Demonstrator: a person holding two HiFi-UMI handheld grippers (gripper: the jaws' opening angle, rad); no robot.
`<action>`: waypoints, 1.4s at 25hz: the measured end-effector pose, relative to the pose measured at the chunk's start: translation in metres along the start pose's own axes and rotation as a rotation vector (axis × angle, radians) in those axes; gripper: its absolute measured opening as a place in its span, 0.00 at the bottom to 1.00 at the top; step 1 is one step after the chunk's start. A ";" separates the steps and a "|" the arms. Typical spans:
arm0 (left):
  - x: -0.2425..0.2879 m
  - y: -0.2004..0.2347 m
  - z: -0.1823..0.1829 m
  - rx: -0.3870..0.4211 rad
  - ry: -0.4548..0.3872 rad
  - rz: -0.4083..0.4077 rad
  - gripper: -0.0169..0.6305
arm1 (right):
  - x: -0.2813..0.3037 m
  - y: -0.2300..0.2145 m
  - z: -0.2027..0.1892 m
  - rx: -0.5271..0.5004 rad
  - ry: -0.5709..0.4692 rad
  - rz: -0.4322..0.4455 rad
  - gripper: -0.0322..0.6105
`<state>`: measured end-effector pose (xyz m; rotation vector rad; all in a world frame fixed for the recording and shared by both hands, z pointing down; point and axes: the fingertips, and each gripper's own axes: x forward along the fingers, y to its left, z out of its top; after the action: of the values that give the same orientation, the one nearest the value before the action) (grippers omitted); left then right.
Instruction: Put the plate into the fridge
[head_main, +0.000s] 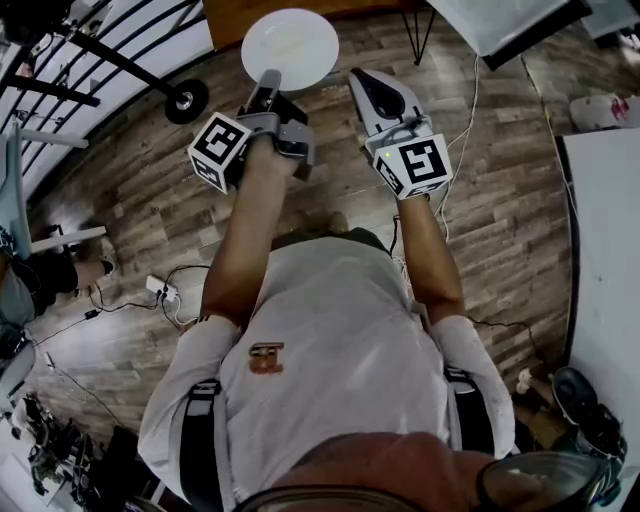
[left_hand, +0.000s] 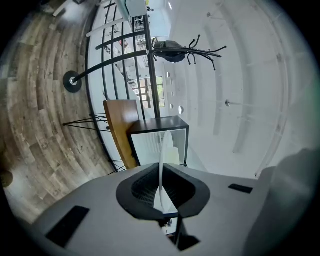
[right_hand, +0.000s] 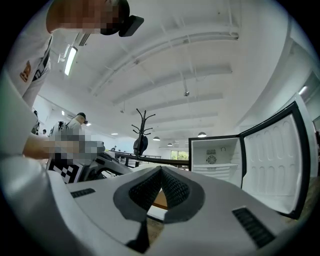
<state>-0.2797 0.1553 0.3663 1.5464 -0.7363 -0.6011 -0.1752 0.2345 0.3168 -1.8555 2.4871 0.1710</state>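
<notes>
Now, the plate (head_main: 290, 48), round, plain white and glossy, sits top centre of the head view, its near rim pinched by the left gripper (head_main: 268, 88). To its right, the right gripper (head_main: 378, 92) has its jaws together on nothing. The open fridge (right_hand: 215, 146) stands centre right in the right gripper view.
</notes>
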 end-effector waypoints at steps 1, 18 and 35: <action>0.001 0.000 -0.002 0.000 -0.003 -0.001 0.07 | -0.002 -0.002 0.000 -0.002 -0.001 0.003 0.10; 0.066 -0.002 -0.067 0.015 -0.035 0.020 0.07 | -0.022 -0.092 -0.015 0.010 -0.008 0.037 0.10; 0.160 0.001 -0.062 0.000 -0.008 -0.002 0.07 | 0.026 -0.160 -0.031 -0.031 0.007 0.015 0.10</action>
<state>-0.1280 0.0763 0.3807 1.5459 -0.7416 -0.6089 -0.0284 0.1616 0.3342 -1.8525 2.5175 0.2046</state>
